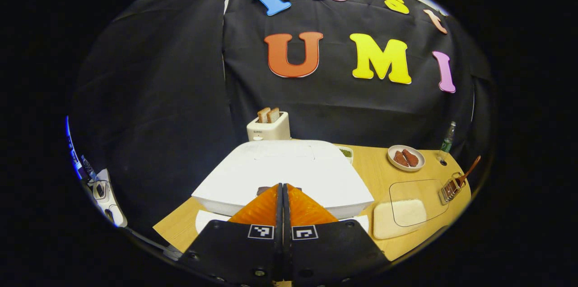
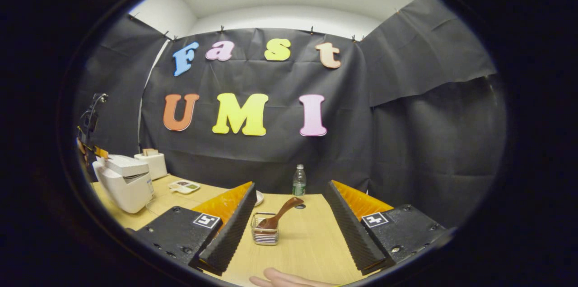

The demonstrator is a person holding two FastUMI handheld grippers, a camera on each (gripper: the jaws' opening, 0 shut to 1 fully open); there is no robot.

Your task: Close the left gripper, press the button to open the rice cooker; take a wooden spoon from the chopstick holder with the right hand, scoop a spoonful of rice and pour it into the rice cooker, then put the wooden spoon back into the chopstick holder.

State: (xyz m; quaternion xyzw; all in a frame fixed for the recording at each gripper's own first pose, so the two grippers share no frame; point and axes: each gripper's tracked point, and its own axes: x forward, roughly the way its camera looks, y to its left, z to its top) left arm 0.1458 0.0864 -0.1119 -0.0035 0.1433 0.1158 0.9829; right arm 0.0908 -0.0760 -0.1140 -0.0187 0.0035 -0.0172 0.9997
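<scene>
Left hand-held gripper [image 1: 283, 187] has its two fingers pressed together, pointing forward and slightly down. Right hand-held gripper [image 2: 289, 226] holds its fingers spread wide apart, a fingertip [image 2: 282, 278] showing just beneath.

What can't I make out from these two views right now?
- Left gripper view: the rice cooker's button is hidden behind the shut left gripper; contact can't be confirmed.
- Left gripper view: the rice container is too pale and distorted to judge its contents.
- Right gripper view: the wooden spoon's bowl is obscured inside the chopstick holder.
- Right gripper view: a hand is cut off by the bottom edge.
</scene>
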